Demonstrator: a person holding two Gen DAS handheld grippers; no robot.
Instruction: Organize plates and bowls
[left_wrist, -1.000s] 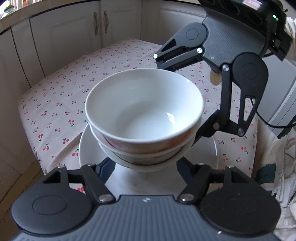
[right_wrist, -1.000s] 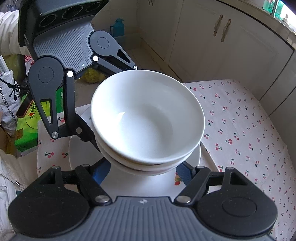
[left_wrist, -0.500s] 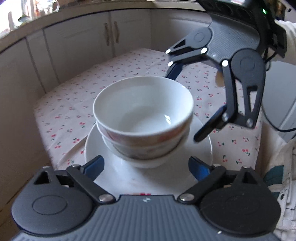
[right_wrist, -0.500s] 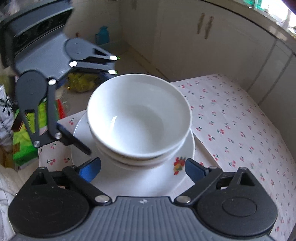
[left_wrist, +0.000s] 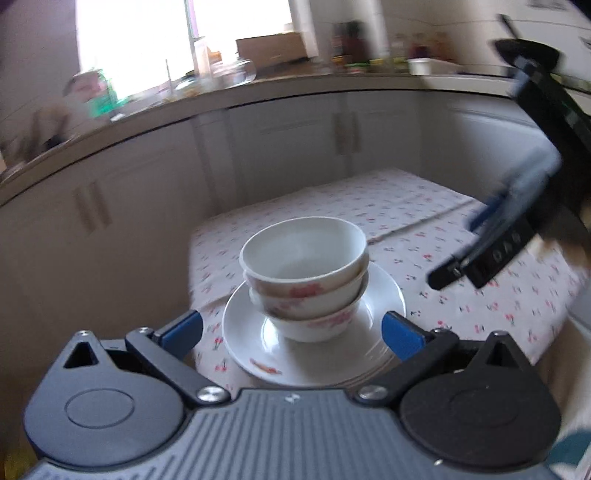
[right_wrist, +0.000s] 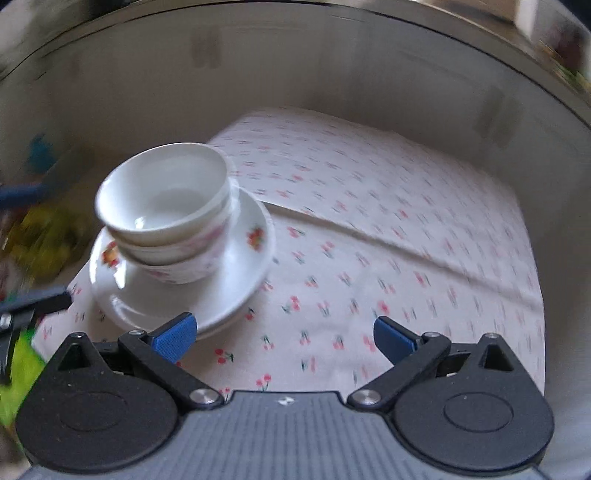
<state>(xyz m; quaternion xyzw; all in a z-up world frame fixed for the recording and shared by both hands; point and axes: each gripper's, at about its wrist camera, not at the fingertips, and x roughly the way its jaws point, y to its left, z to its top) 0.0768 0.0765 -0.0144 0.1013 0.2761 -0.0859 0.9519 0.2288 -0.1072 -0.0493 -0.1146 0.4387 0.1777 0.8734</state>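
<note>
Left gripper (left_wrist: 291, 330) and right gripper (right_wrist: 283, 336), jaws opening wide, nothing gripped; 3 nested bowls (left_wrist: 304, 271) rest on stacked plates (left_wrist: 384, 295) atop cherry-print tablecloth (right_wrist: 388, 236).

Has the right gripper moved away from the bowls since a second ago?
Yes. The right gripper has backed off rightward, open; the bowls now sit left of it on the plate.

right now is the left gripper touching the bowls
Apart. In the left wrist view the left gripper stands wide open, its blue fingertips clear of the stacked bowls, with bare plate between.
</note>
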